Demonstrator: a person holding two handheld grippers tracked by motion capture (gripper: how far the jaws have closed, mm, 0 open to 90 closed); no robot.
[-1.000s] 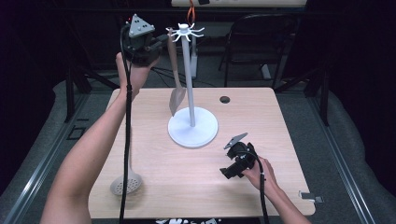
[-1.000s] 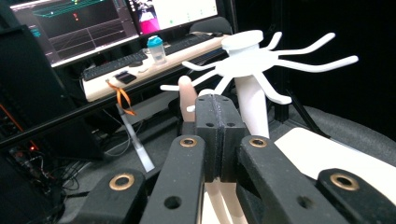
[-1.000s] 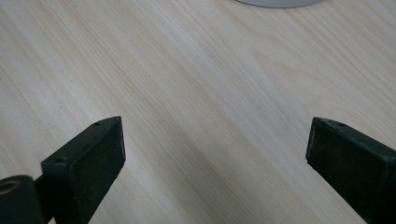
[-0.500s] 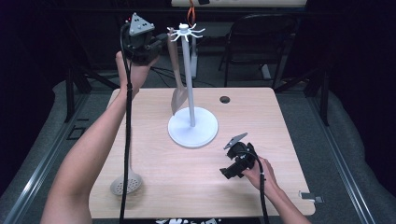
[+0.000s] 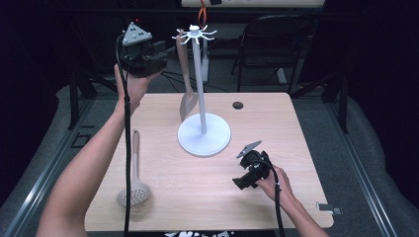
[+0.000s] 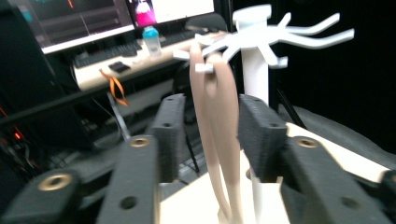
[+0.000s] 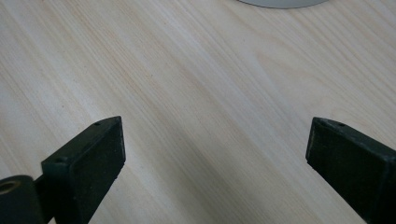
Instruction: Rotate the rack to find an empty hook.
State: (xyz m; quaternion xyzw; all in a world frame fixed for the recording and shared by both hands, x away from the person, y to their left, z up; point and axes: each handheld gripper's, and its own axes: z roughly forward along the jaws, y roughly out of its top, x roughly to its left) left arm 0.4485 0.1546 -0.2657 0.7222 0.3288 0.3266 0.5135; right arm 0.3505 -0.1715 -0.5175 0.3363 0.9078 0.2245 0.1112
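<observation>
- left gripper [image 6: 208, 135] jaws just opened off the hanging spatula [image 6: 219, 140], handle between them, now hooked on the rack [image 5: 197, 37]
- right gripper [image 7: 215, 154] wide, empty, unmoved
- no readable writing

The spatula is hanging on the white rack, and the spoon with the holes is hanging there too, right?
Not quite. The spatula does hang on the white rack, but the spoon with the holes is not hanging. The high view shows it lying flat on the table, near the left front corner.
</observation>
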